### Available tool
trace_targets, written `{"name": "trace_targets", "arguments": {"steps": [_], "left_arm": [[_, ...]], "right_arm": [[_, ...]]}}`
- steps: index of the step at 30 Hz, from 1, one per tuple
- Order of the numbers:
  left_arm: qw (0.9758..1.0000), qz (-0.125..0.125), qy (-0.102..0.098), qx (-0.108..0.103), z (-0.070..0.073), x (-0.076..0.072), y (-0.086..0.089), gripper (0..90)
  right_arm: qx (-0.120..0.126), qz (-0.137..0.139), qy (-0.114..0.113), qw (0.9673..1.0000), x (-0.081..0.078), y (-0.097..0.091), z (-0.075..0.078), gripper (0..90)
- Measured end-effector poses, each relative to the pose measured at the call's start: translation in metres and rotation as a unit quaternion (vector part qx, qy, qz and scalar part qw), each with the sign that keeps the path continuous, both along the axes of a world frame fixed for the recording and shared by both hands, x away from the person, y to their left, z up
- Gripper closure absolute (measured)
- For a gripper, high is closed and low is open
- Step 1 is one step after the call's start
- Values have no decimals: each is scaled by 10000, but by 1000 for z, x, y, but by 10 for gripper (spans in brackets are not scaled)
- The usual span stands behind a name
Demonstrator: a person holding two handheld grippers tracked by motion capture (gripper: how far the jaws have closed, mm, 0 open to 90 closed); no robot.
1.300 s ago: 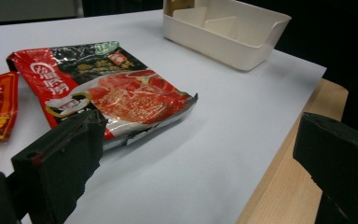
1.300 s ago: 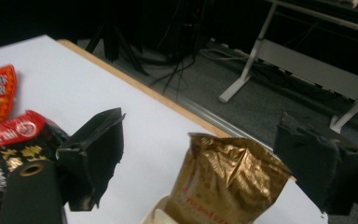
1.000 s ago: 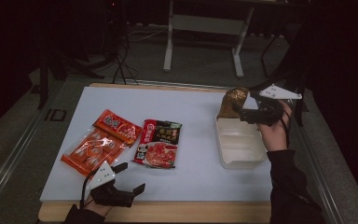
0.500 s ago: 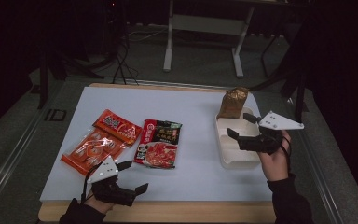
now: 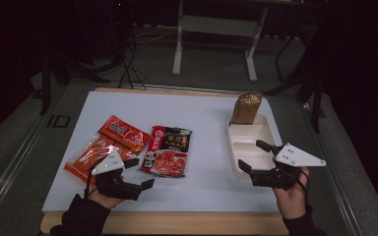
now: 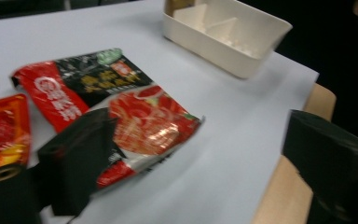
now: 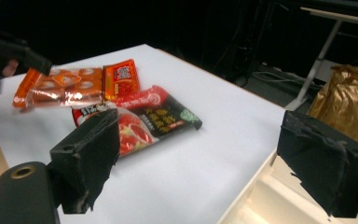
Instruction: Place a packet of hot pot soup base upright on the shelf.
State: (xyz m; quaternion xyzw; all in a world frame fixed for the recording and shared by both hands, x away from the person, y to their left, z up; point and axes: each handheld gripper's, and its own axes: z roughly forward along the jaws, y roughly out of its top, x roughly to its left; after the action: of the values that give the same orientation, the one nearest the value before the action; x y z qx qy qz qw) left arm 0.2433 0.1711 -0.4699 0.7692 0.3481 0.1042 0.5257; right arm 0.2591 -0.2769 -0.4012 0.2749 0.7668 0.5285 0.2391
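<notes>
Blur, crops and unreadable print
The red-and-black packet [image 6: 116, 109] is smeared by blur and part-covered by a black jaw; its print is unreadable; the gold bag [image 7: 349, 105] runs off the right edge

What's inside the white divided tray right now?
The white tray holds a gold foil bag standing in its far compartment; the nearer compartments look empty. The floor under the bag is covered.

Red-black sachet [image 5: 167, 151] flat mid-table
</notes>
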Motion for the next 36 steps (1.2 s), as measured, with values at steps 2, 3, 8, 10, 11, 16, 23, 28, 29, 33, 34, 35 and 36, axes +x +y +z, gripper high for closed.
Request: {"name": "trace_targets", "arguments": {"steps": [2, 3, 8, 10, 11, 16, 23, 28, 29, 33, 34, 35, 36], "left_arm": [[10000, 45, -61, 23, 1, 4, 2, 146], [9999, 127, -50, 98, 1, 7, 3, 150], [9990, 394, -145, 142, 3, 21, 7, 254], [9978, 523, -242, 319, 2, 27, 7, 341], [9972, 591, -234, 383, 2, 31, 6, 344], [9930, 948, -212, 669, -5, 51, 5, 505], [9865, 1204, 46, 1107, -19, 77, -2, 709], [9781, 1388, 235, 1535, -29, 93, -10, 859], [9762, 1445, 304, 1587, -32, 96, -11, 888], [9719, 1549, 587, 1674, -41, 106, -12, 899], [9709, 1557, 635, 1703, -44, 108, -12, 899], [9705, 1562, 684, 1705, -45, 109, -13, 898], [9692, 1549, 758, 1756, -48, 111, -13, 898]], "right_arm": [[126, 46, 35, 9999, -5, -1, -1, 134], [179, 66, 59, 9998, -7, -2, -1, 134], [285, 110, -36, 9995, -19, -4, -3, 140], [292, 151, -103, 9994, -20, -6, -3, 139], [314, 158, -97, 9993, -19, -6, -3, 139], [296, 187, -105, 9993, -18, -7, -7, 140], [282, 352, 6, 9990, -15, -3, -14, 142], [285, 501, 26, 9983, -16, -1, -15, 144], [289, 519, 31, 9982, -16, 0, -15, 145], [276, 572, 43, 9980, -16, 0, -16, 145], [273, 584, 34, 9979, -16, 0, -16, 145], [275, 593, 40, 9979, -16, 0, -16, 145], [280, 605, 53, 9978, -16, 0, -16, 145]]}}
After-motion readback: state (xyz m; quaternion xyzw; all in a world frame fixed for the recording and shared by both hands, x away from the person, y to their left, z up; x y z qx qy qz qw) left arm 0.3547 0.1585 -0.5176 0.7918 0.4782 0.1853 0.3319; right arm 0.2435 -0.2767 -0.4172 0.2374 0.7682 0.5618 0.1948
